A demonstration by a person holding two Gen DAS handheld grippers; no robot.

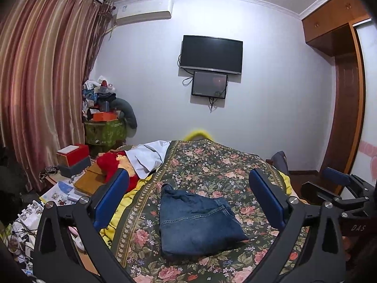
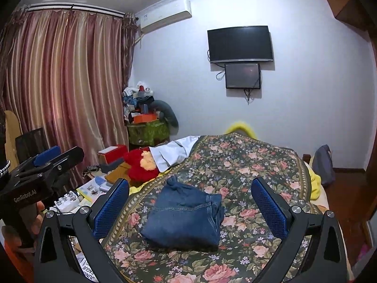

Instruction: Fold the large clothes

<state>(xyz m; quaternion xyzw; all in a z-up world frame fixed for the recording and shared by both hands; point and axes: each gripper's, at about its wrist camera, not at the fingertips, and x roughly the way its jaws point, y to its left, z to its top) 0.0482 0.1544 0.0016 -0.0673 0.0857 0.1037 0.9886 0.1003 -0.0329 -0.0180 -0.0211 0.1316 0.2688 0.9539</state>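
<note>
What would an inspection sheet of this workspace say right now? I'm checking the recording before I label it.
Surface: bed with floral bedspread, yellow blanket showing at its edges.
Job's things: blue jeans folded into a compact bundle, lying mid-bed.
Clutter: red plush toy and white cloth at the bed's far left; boxes and papers beside the bed; piled items on a green-covered stand.
Grippers: left gripper and right gripper both open, above the jeans, holding nothing.
Cables: wires hang below the wall screens; cords lie among the bedside clutter.
Surroundings: curtain, air conditioner, television, wooden wardrobe.
</note>
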